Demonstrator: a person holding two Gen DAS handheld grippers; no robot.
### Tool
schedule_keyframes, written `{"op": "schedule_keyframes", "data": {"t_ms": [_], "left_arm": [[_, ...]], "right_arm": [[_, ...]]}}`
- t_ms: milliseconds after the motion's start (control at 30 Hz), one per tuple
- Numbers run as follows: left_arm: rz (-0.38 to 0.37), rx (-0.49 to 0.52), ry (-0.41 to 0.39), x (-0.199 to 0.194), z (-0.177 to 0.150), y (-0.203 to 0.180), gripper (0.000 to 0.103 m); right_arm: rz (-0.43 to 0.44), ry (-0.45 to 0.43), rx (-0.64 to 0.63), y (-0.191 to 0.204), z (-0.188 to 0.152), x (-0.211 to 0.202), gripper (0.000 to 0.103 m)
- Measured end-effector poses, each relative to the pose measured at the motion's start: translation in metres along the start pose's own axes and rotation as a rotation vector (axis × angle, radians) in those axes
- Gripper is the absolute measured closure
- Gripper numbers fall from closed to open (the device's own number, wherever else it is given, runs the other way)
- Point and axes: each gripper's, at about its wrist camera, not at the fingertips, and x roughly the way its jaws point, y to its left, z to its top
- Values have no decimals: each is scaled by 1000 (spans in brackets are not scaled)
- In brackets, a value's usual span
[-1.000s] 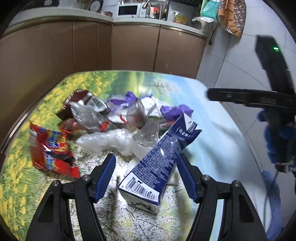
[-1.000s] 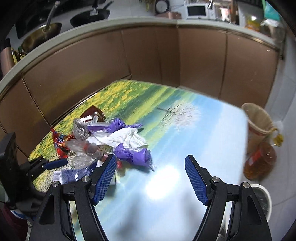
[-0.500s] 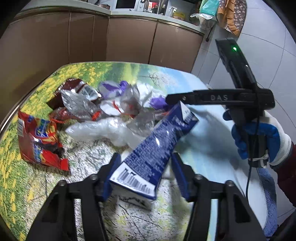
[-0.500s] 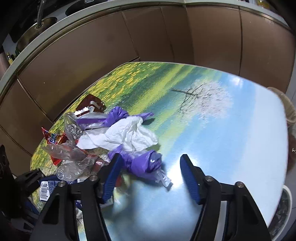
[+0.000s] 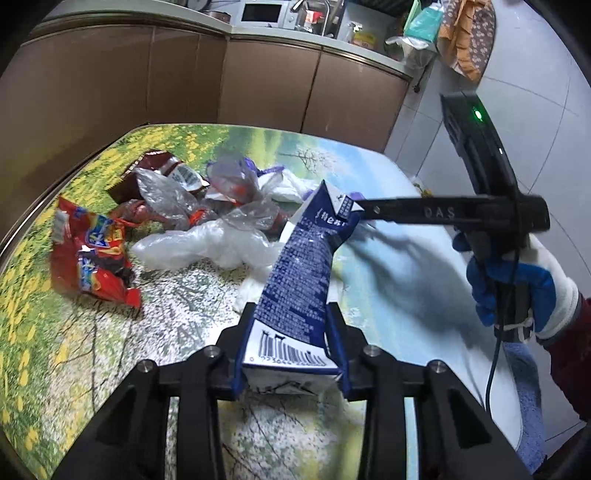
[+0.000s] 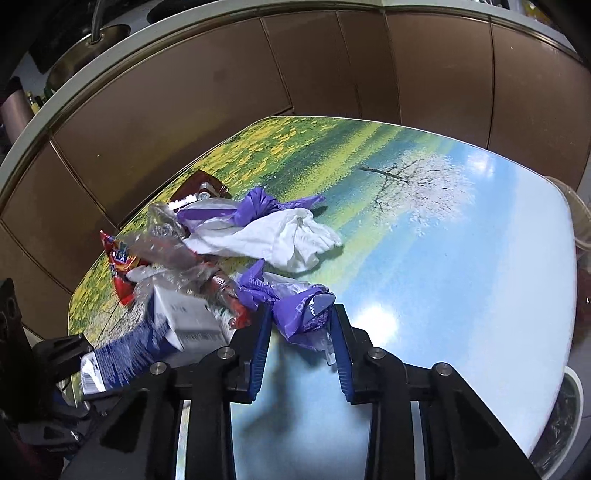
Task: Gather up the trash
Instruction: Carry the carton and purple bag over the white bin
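My left gripper is shut on a blue and white milk carton and holds it tilted above the table; the carton also shows in the right wrist view. My right gripper is closing around a crumpled purple plastic bag on the table; the fingers flank it, with contact unclear. Behind lie clear plastic wrap, a red snack packet, a brown wrapper, a white cloth and another purple bag.
The table has a printed landscape top. Brown cabinets curve behind it. A woven basket stands off the table's right edge. A cluttered counter is at the back.
My left gripper closed on the milk carton and lifted it. My right gripper came down to the purple bag and its fingers narrowed around it.
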Motion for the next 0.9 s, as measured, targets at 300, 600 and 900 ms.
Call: {"op": "schedule_keyframes", "data": {"t_ms": [300,600,900], "left_arm": [[77,2,-81,-49,4,-18,69],[192,54,-137,-90,4,-62,69],[215,111,-178,-119,-3,-107,69]], "right_arm": [[-19,-52,21,-1,-30,-55,71],[-49,-123,14,14,-67,-121,71],[-58,-199,7,32,-101,-182,71]]}}
